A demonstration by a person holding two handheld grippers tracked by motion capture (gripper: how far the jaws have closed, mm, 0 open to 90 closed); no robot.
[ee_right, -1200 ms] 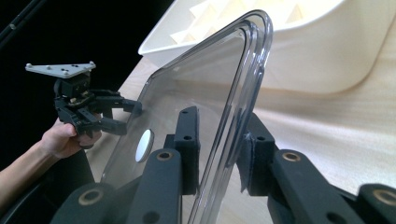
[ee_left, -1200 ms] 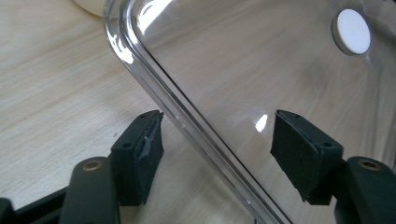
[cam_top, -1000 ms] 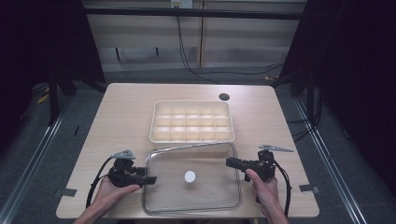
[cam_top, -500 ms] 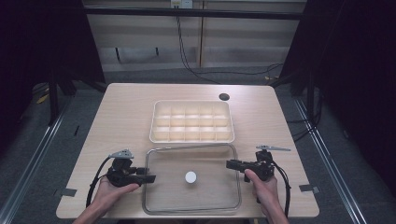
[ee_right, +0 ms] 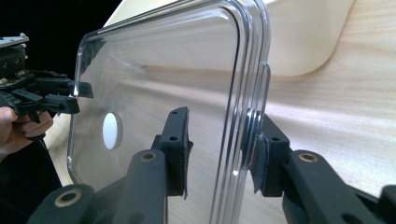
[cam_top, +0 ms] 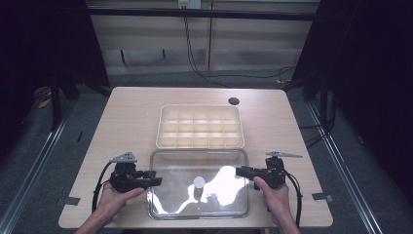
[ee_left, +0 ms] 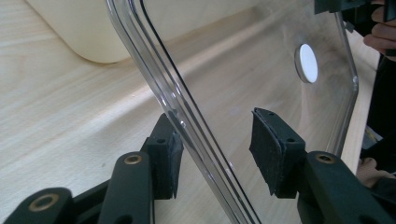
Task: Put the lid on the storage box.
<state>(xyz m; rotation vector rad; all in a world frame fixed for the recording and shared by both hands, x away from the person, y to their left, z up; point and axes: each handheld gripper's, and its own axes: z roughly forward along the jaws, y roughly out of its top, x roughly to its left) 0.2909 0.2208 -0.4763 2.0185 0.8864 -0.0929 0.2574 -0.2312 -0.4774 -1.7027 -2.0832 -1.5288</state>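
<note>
A clear plastic lid with a white round knob lies flat on the table, just in front of a cream compartment box. My left gripper straddles the lid's left rim. In the left gripper view its jaws have just been closing. The rim runs beside one pad and the other pad stands apart from it. My right gripper straddles the right rim. In the right gripper view its jaws have just been opening. One pad still meets the rim and the other is clear of it.
The wooden table has a dark round hole behind the box. The box's several compartments look empty. Cables trail from both grippers toward the table's near edge. Dark floor and rails surround the table.
The lid's left side looked slightly skewed a second ago and now lies straight in front of the box. Both hands have stayed at its sides.
</note>
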